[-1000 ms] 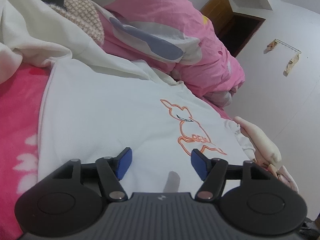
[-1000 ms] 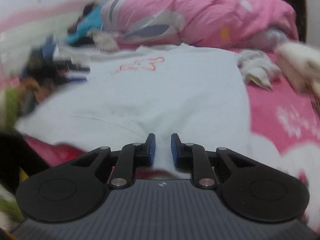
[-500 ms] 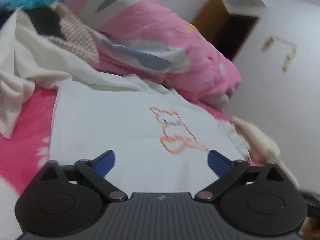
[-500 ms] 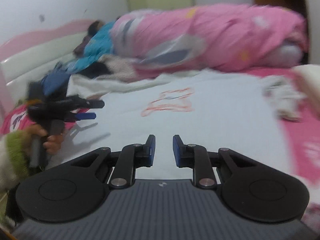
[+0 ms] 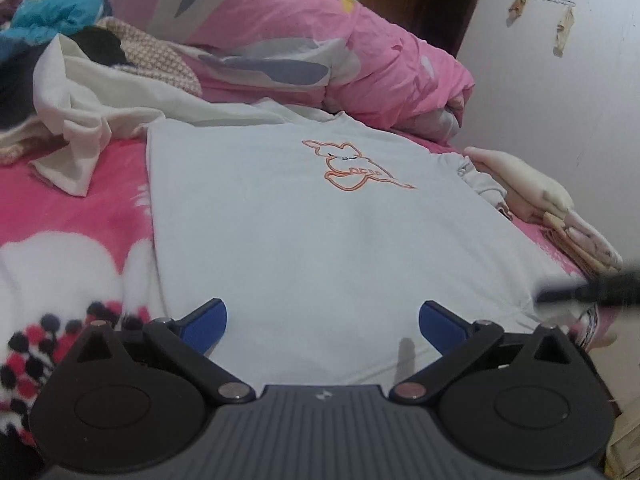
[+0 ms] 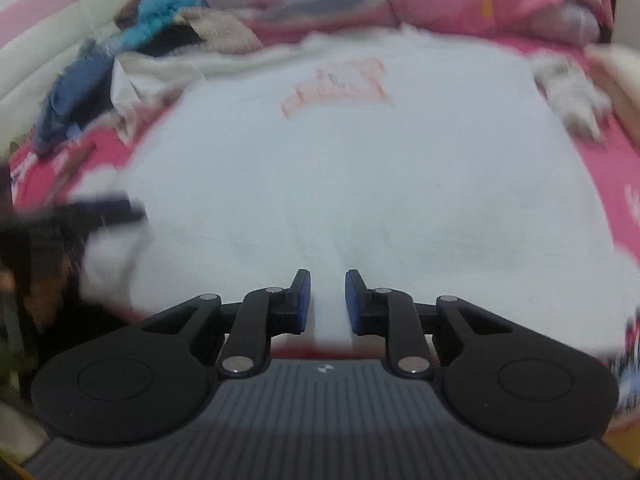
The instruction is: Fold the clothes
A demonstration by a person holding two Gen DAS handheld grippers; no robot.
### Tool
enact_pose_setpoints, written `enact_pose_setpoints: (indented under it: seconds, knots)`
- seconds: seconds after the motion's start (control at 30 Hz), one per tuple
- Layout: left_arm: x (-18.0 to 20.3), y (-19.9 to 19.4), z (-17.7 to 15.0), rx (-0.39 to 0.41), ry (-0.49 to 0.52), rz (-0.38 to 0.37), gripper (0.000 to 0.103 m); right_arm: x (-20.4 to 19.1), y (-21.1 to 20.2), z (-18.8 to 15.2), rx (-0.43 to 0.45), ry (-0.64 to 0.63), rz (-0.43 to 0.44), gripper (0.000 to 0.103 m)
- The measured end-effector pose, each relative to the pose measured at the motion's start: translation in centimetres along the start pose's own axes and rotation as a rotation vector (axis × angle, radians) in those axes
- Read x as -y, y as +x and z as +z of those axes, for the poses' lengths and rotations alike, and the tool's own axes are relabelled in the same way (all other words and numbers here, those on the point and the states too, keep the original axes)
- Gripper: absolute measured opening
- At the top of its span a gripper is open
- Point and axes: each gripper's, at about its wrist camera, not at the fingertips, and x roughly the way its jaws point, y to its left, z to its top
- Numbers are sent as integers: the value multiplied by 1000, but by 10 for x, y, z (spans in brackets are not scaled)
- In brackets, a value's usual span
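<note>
both wrist views sit low at the near hem, facing up the white shirt [image 5: 320, 220] — shared: its orange print [image 6: 336, 80].

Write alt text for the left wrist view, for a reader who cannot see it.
A white T-shirt with an orange outline print lies spread flat on a pink patterned bedspread, with the left gripper over its near hem, jaws wide open and holding nothing. Behind it sit a bunched pink quilt, a crumpled cream garment and a cream folded stack.

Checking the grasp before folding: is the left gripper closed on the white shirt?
No, the left gripper stands wide open over the white shirt, holding nothing.
</note>
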Motion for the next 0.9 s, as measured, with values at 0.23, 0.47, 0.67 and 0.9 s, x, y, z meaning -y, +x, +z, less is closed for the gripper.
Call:
enact_pose_setpoints:
  seconds: [0.23,0.47,0.67,0.9]
  knots:
    - [7,-9,-11,10,19,22,103,-41,89,27,13,-63,84,19]
    - [-3,-10,-13,29,-28,-30,103,-8,10,-47,30,55,117,19]
    - [0,-9,-7,-16,-32,-16,103,22,-13,-31,33,77,19,25]
    - [0,-9,0,-69,-93,-11,103,59,11,-26,59,7,-160,25]
